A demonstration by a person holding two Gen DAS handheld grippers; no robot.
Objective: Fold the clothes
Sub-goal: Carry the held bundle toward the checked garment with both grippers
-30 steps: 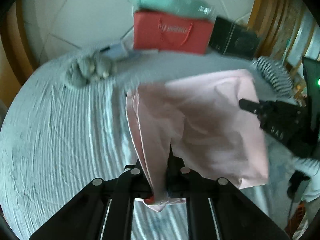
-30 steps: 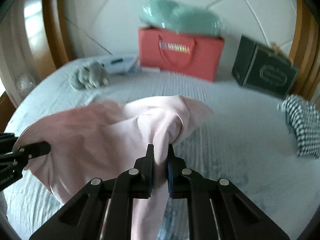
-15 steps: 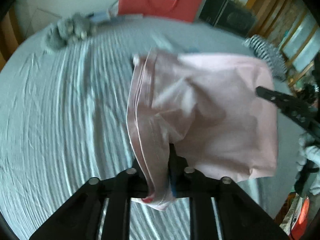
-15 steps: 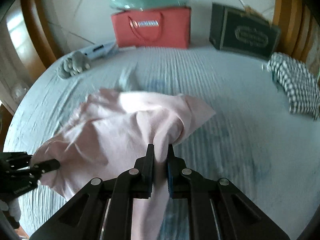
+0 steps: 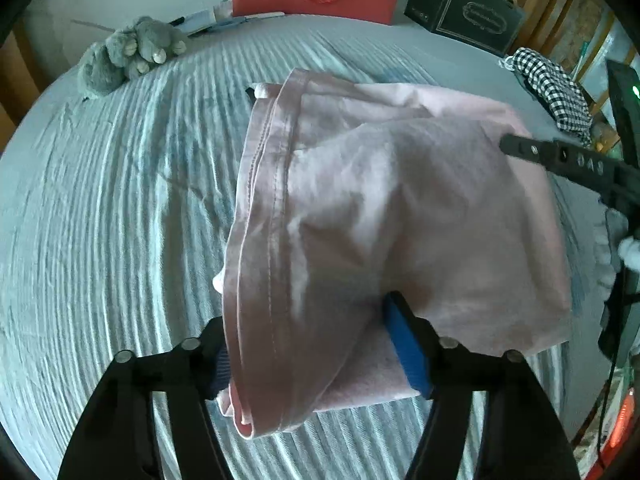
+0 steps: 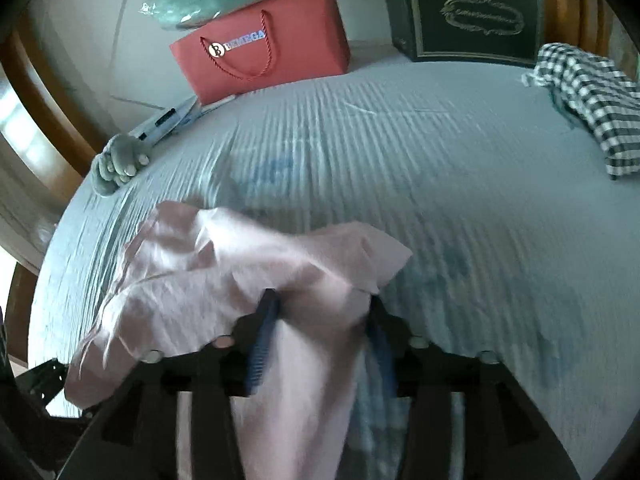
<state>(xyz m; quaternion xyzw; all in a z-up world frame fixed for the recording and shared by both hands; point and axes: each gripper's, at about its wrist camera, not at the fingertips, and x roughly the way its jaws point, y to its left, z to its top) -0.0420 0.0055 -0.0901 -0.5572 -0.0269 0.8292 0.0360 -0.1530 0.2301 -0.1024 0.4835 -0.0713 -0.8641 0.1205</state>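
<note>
Step in hand: release after a fold. Pink garment (image 5: pixel 400 220) lies doubled on the bed (image 5: pixel 120 200). Left gripper (image 5: pixel 316 340) and right gripper (image 6: pixel 320 320) have both just been opening; jaws now stand apart, cloth loose between them, unclamped. Next, judged: withdraw both clear without dragging the fold, then regrip for another fold.

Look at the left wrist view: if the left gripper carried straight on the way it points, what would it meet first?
Probably the pink garment: it lies between the open fingers of the left gripper, whose jaws have just been opening. Beneath it lies the striped bedsheet.
</note>
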